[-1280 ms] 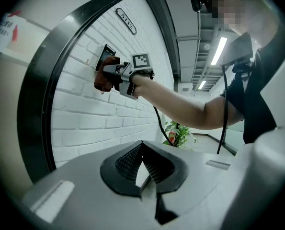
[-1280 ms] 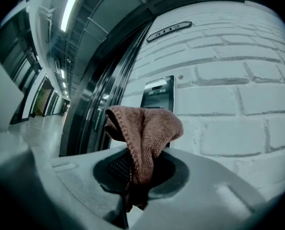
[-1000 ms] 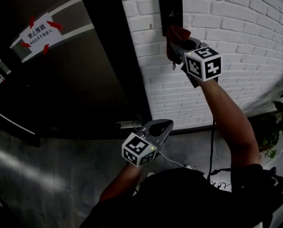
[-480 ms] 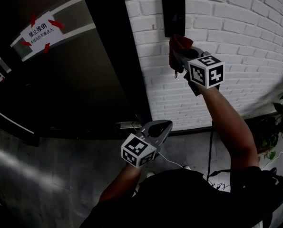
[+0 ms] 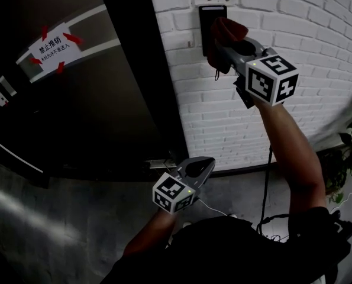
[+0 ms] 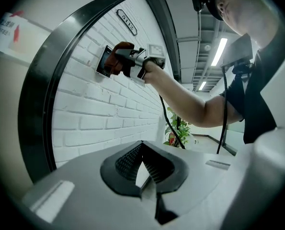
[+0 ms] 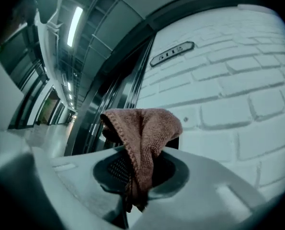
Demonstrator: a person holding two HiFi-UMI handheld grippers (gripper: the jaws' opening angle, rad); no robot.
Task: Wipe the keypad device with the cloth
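Observation:
A black keypad device (image 5: 206, 16) hangs on the white brick wall (image 5: 306, 58). My right gripper (image 5: 229, 40) is raised to it, shut on a reddish-brown cloth (image 5: 228, 29) that lies against the device's right side and covers most of it. In the right gripper view the cloth (image 7: 144, 138) drapes over the jaws and hides the device. The left gripper view shows the device (image 6: 104, 61) with the cloth (image 6: 117, 61) pressed on it. My left gripper (image 5: 202, 167) hangs low near the floor, shut and holding nothing; its jaws meet at the tips (image 6: 143, 169).
A dark metal door (image 5: 87, 111) with a taped white notice (image 5: 50, 49) stands left of the wall. A small sign plate (image 7: 172, 53) is fixed above the device. A potted plant (image 5: 348, 158) and black cables (image 5: 264, 212) lie at the lower right.
My right gripper dipped with the cloth below the keypad, then rose again, and the cloth now lies over the device's upper part. The left gripper has barely moved.

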